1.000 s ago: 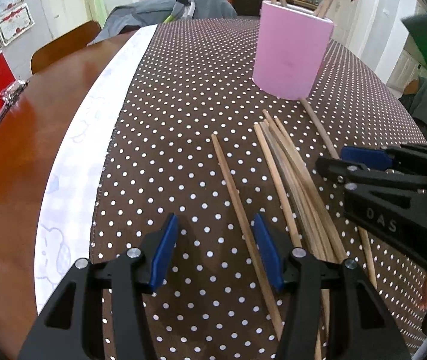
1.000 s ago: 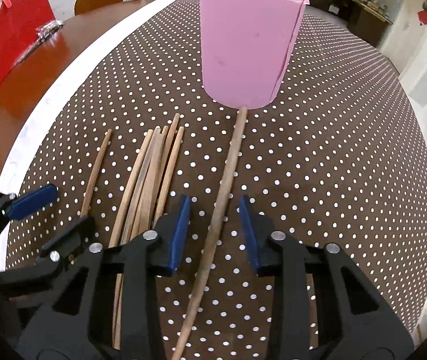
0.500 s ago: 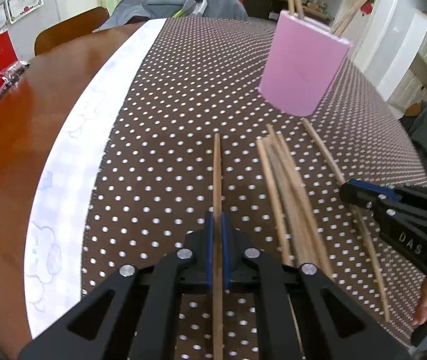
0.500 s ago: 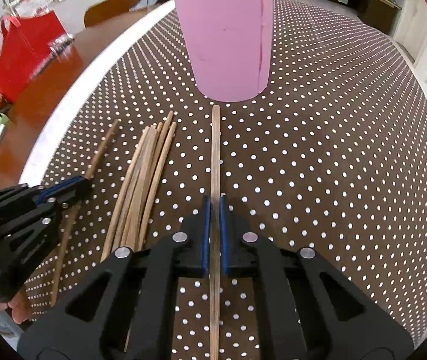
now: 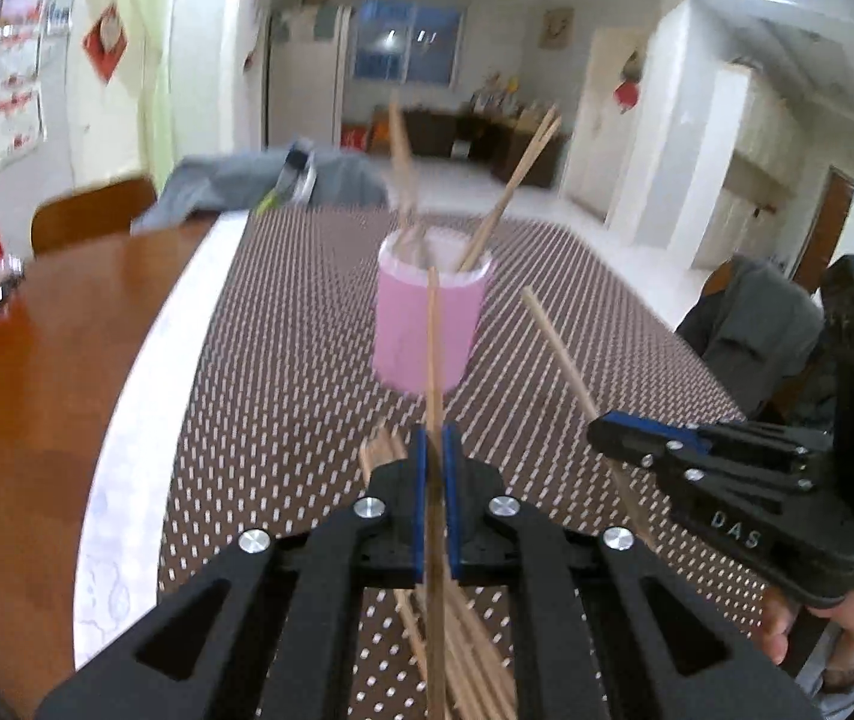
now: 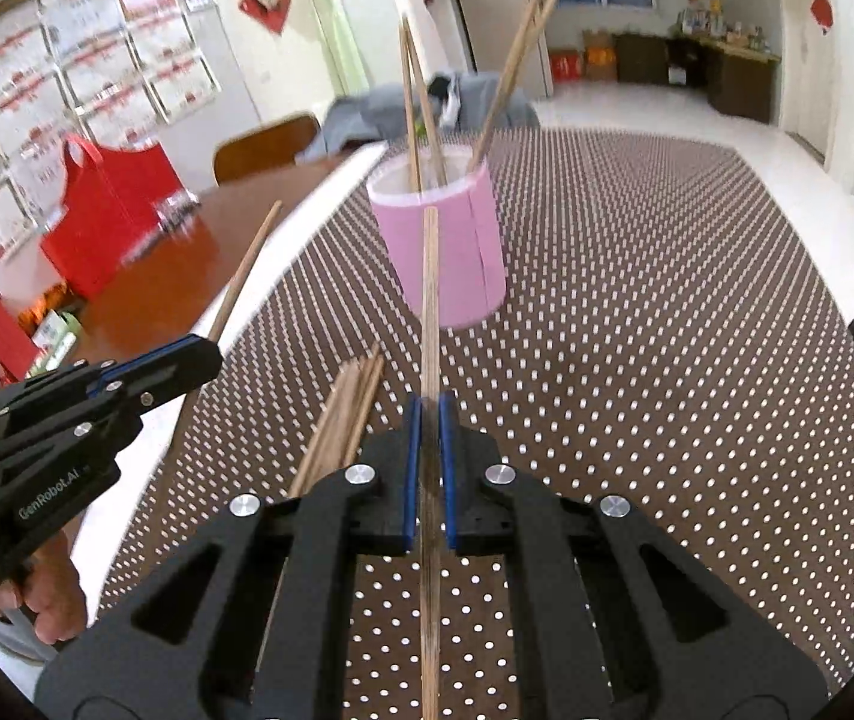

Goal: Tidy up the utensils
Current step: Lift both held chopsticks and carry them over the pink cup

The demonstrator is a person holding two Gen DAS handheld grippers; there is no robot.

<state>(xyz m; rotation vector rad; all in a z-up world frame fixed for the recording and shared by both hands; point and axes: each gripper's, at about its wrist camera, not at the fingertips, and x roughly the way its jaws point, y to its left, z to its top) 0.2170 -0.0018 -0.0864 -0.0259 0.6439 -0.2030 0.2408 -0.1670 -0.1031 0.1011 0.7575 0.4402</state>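
Both grippers, left and right, each clench one raised chopstick pointing toward the pink cup mid-table.

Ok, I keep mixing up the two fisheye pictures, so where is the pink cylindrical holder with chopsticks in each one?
Left wrist view: the pink cylindrical holder stands centre, just above the left gripper, which is shut on a wooden chopstick.
Right wrist view: it stands centre, slightly higher, beyond the right gripper.
Shared landmark: the loose chopstick bundle on the brown dotted tablecloth.
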